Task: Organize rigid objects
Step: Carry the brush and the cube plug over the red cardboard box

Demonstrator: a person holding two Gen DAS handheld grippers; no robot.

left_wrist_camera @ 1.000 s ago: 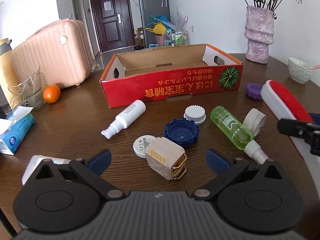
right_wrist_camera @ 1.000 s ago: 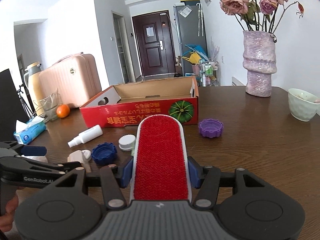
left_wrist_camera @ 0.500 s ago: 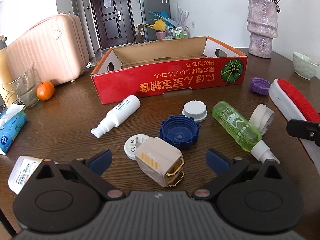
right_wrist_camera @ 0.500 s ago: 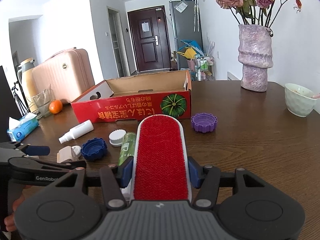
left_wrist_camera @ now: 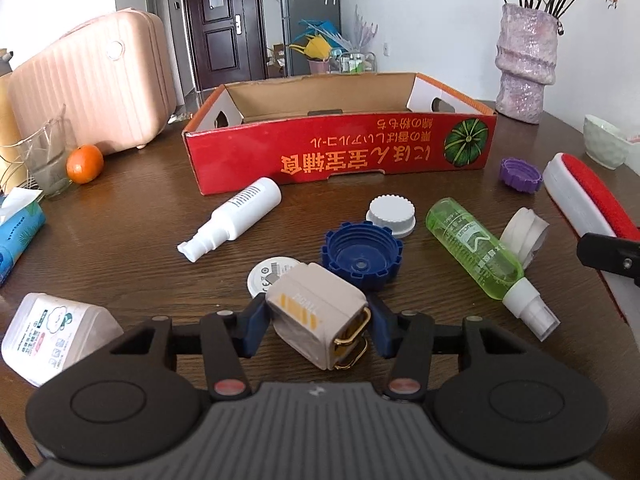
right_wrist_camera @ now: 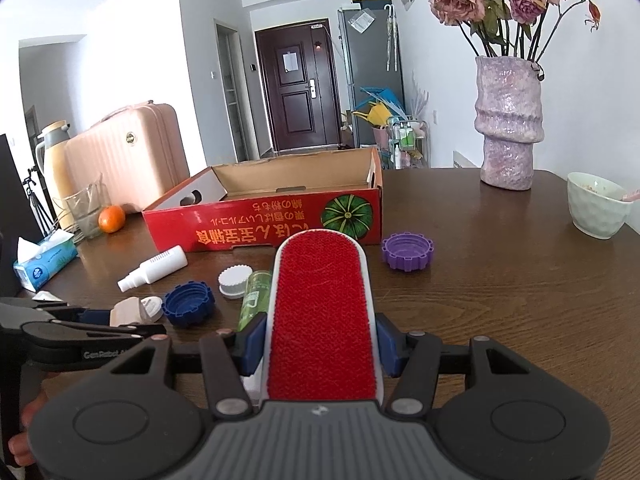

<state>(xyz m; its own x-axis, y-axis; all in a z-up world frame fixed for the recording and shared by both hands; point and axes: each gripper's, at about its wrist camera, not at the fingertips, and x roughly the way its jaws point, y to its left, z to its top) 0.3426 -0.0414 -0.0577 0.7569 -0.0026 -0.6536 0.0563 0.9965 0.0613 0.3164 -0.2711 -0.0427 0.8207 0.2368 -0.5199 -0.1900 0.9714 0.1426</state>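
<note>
— While my left tongs (left_wrist_camera: 318, 322) pinch the beige plug adapter (left_wrist_camera: 316, 314) on the table (left_wrist_camera: 120, 240), where's the brush?
— My right tongs (right_wrist_camera: 320, 344) clamp the red lint brush (right_wrist_camera: 322, 312), short of the box (right_wrist_camera: 264, 224).

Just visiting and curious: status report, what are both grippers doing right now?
Left gripper shut on beige case. Right gripper shut on red lint brush. Red box ahead, open; blue cap and green bottle between.

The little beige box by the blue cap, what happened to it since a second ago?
The left gripper moved in and closed its fingers on the beige box, which was free before. The right gripper kept holding the red lint brush. The bottles and caps stayed put.
</note>
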